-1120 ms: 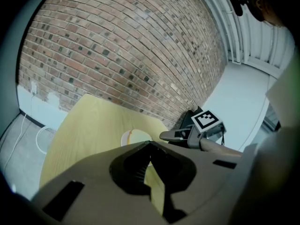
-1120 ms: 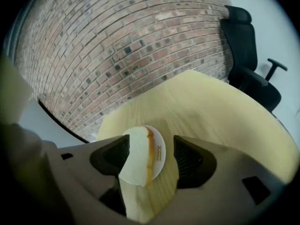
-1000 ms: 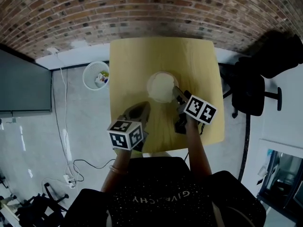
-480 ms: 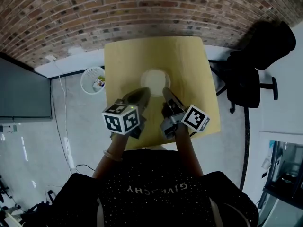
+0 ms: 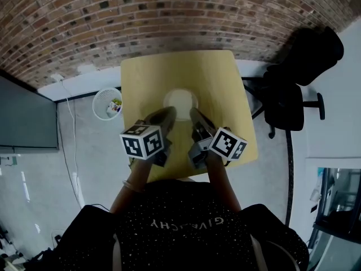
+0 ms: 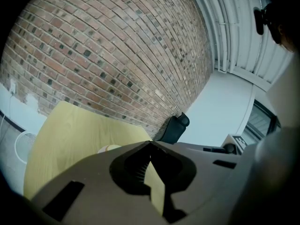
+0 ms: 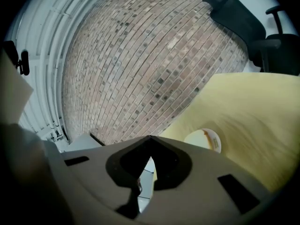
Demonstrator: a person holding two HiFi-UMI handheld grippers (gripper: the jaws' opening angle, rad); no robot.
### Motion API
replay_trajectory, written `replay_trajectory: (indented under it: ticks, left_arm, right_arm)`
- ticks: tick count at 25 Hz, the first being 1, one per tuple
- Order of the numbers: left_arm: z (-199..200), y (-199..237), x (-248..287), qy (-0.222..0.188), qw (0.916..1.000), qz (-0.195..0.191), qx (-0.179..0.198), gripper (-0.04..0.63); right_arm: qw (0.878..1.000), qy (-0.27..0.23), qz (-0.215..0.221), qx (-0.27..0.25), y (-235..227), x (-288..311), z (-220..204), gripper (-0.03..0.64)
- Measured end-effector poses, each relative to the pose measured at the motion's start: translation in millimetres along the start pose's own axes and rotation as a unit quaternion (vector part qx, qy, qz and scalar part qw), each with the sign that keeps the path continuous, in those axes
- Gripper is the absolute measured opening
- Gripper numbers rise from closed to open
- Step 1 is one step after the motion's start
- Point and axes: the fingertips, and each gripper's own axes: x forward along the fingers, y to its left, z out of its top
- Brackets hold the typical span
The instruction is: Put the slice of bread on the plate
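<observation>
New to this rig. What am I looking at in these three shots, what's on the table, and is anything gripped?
There is no robot here. A person stands at a yellow table and holds a two-jaw gripper in each hand. The cubes with square markers are part of those grippers.

The top-down picture comes from a camera on the person's head. In it the left gripper shows on the left and the right gripper on the right. The other two pictures come from cameras that ride on each gripper and look along its jaws toward the brick wall.

The table holds one pale round plate. What looks like the slice of bread lies on it, though it is too small to be sure.

Both grippers have their jaws together and hold nothing. They hang near the plate.
</observation>
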Motion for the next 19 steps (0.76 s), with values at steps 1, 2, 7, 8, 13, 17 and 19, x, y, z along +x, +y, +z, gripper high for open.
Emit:
replay_trajectory:
  ticks: [1,2,7,8,13,17,19]
  left_arm:
    - [1,1,0,-0.001,1.0,0.001,-0.001,0.009]
    - [1,2,-1,-0.001,1.0,0.002,-0.001,0.01]
    - [1,7,-3,-0.004,0.9999,0.007,-0.006,0.01]
    - [0,7,-3,-0.004,0.9999,0.008,-0.007,0.009]
    - [-1,8,-4,-0.004,0.9999,0.012,-0.011,0.009]
    - [-4,8,-5,-0.004,0.9998,0.014,-0.012,0.009]
    - [-5,7,-5,-0.005,0.9998,0.014,-0.011,0.01]
  right_arm:
    - [1.0,-0.002,-0.001,0.004,-1,0,1,0.012]
    - [1.0,-0.002,-0.002,0.006,-2,0,1,0.012]
    - [1.0,0.001,-0.009,0.001,-6,-2,2,0.012]
    - [1.0,0.001,-0.009,0.004,-6,-2,2,0.012]
    - [1.0,-0.002,-0.009,0.013,-10,-3,4,0.012]
    - [1.0,-0.002,-0.011,0.021,-13,-6,3,0.012]
    - [1.0,-0.004,-0.011,0.028,-14,-7,3,0.012]
